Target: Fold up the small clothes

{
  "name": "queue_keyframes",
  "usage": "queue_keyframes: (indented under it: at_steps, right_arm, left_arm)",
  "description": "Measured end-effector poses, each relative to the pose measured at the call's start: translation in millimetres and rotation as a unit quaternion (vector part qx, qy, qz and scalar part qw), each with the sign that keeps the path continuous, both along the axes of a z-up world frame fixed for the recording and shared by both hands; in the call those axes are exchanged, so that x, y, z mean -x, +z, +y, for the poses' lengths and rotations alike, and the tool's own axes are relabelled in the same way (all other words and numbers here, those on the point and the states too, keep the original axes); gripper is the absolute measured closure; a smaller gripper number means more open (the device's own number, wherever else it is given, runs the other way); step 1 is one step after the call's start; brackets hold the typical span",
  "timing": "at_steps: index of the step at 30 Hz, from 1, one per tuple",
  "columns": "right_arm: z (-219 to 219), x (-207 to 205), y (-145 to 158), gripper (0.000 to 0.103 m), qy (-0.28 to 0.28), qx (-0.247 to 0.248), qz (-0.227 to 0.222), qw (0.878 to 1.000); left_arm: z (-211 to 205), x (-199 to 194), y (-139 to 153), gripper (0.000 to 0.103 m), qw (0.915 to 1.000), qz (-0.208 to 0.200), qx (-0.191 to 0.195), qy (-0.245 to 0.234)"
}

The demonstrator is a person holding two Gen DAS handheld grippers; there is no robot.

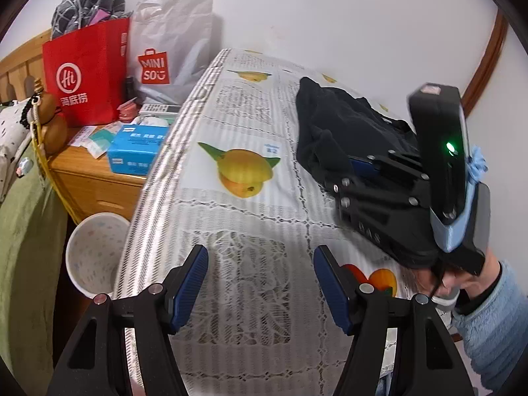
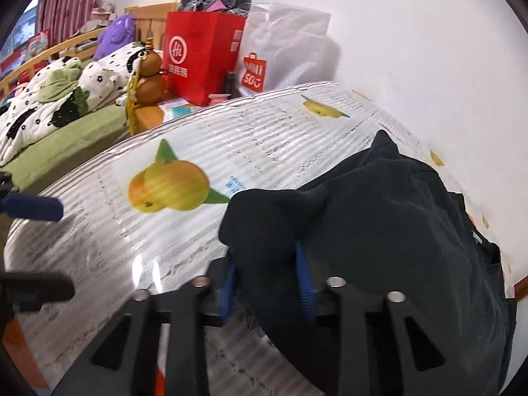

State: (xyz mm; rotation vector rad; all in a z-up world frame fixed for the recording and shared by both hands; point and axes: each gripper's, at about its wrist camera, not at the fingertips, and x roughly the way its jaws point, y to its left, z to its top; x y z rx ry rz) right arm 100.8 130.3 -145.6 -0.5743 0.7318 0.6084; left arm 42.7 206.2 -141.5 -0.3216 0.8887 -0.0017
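Right wrist: one black garment (image 2: pixel 379 204), two paper bags (image 2: pixel 201 52)

A black garment (image 2: pixel 389 217) lies crumpled on the table (image 2: pixel 198 138) near the wall, bunched into soft folds. Its near edge is pinched between the right gripper's (image 2: pixel 269 283) blue pads.

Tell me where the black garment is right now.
The crumpled black garment lies on the fruit-print tablecloth, toward the white wall. In the right wrist view its near edge is pinched in the right gripper.
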Motion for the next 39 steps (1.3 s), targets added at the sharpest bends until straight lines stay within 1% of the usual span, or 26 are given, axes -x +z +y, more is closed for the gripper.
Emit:
queue_keyframes:
  at_steps: [2, 4, 5, 6, 8, 9, 10, 12, 14, 16, 18, 20, 23, 28, 29, 31, 33, 35, 36, 38, 39]
  right_arm:
    - [-2, -7, 2, 0.084, -0.003, -0.014, 0.009, 1.000]
    - [-10, -14, 17, 0.086, -0.013, -0.052, 0.014, 0.998]
    - [-24, -18, 34, 0.087, -0.025, -0.091, 0.005, 0.996]
    - [-34, -20, 46, 0.087, -0.035, -0.112, -0.005, 0.993]
    - [-67, -26, 74, 0.087, -0.068, -0.166, -0.027, 0.983]
    - [-90, -29, 87, 0.087, -0.089, -0.195, -0.036, 0.976]
    - [-108, -33, 97, 0.087, -0.108, -0.214, -0.044, 0.970]
    - [-158, -38, 112, 0.087, -0.155, -0.253, -0.066, 0.953]
    - [-192, -39, 117, 0.087, -0.183, -0.272, -0.078, 0.941]
    - [-227, -39, 113, 0.087, -0.214, -0.285, -0.083, 0.931]
    - [-264, -40, 98, 0.087, -0.250, -0.296, -0.069, 0.919]
    - [-288, -42, 82, 0.087, -0.276, -0.297, -0.048, 0.913]
    - [-314, -43, 59, 0.087, -0.299, -0.292, -0.021, 0.908]
    - [-333, -41, 24, 0.086, -0.312, -0.278, 0.025, 0.908]
    - [-335, -42, 18, 0.086, -0.309, -0.273, 0.034, 0.910]
    - [-338, -37, 12, 0.086, -0.303, -0.270, 0.035, 0.913]
    - [-343, -35, 12, 0.085, -0.298, -0.274, 0.041, 0.913]
    - [-352, -35, 13, 0.082, -0.296, -0.287, 0.052, 0.910]
    - [-353, -34, 16, 0.078, -0.294, -0.289, 0.056, 0.909]
    - [-355, -35, 22, 0.077, -0.286, -0.296, 0.056, 0.910]
    - [-356, -37, 24, 0.071, -0.279, -0.301, 0.057, 0.910]
  left_arm:
    - [-3, -3, -1, 0.039, 1.0000, 0.001, -0.001, -0.002]
    - [-7, -6, -1, 0.039, 1.0000, 0.002, -0.001, -0.005]
    - [-10, -8, -1, 0.039, 1.0000, 0.002, -0.002, -0.008]
    - [-14, -12, -1, 0.039, 0.9999, 0.003, -0.004, -0.011]
    - [-24, -18, 0, 0.039, 0.9998, 0.002, -0.010, -0.019]
    - [-29, -21, 2, 0.039, 0.9996, -0.001, -0.014, -0.025]
    - [-34, -24, 4, 0.039, 0.9994, -0.003, -0.016, -0.031]
    - [-48, -34, 8, 0.039, 0.9988, -0.008, -0.020, -0.044]
    - [-64, -44, 13, 0.039, 0.9978, -0.015, -0.024, -0.060]
    - [-85, -55, 16, 0.039, 0.9961, -0.022, -0.029, -0.081]
    - [-105, -63, 17, 0.039, 0.9938, -0.028, -0.030, -0.103]
    - [-129, -73, 18, 0.038, 0.9909, -0.029, -0.031, -0.128]
    - [-171, -86, 17, 0.038, 0.9845, -0.035, -0.031, -0.169]
    - [-222, -100, 12, 0.038, 0.9753, -0.037, -0.032, -0.216]
    - [-230, -103, 10, 0.038, 0.9746, -0.036, -0.037, -0.218]
    - [-243, -110, 7, 0.038, 0.9738, -0.036, -0.048, -0.219]
    - [-253, -117, 4, 0.038, 0.9736, -0.030, -0.058, -0.219]
    - [-256, -123, 0, 0.038, 0.9727, -0.024, -0.071, -0.219]
    - [-259, -125, -2, 0.038, 0.9718, -0.022, -0.077, -0.222]
    - [-261, -128, -6, 0.038, 0.9717, -0.020, -0.077, -0.222]
    - [-260, -129, -7, 0.038, 0.9724, -0.017, -0.072, -0.221]
